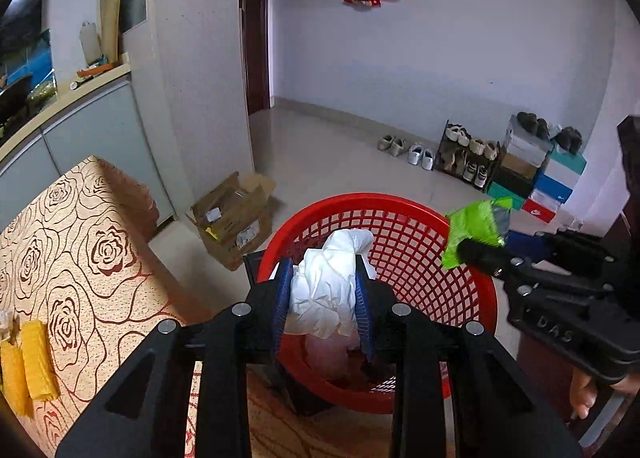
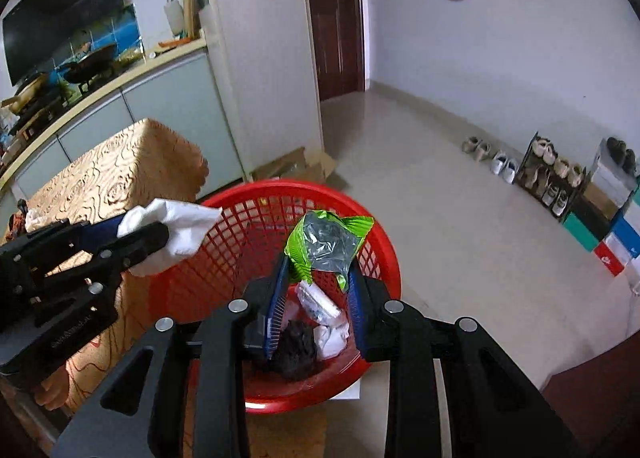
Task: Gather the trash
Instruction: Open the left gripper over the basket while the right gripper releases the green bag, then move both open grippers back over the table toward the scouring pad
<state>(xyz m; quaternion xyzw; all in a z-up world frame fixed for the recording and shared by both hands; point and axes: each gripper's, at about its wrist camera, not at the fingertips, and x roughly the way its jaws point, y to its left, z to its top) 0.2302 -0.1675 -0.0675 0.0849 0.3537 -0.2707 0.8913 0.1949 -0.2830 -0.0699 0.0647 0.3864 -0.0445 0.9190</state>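
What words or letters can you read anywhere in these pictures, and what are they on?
"DAS": on the side of the right claw's black body.
Red shoebox: a white logo, no readable words.
Cardboard box labels: too small to read.
Left claw's body: lettering too blurred.

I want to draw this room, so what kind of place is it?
Probably a home, near its entrance and kitchen: a dark shoe rack full of shoes by the wall, stacked coloured shoeboxes, and a black wok on a kitchen counter.

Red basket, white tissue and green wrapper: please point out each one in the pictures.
Red basket (image 1: 404, 242): left wrist view, on its mesh wall.
White tissue (image 1: 324, 286): left wrist view, on its crumpled middle.
Green wrapper (image 2: 328, 242): right wrist view, on its silver inside.
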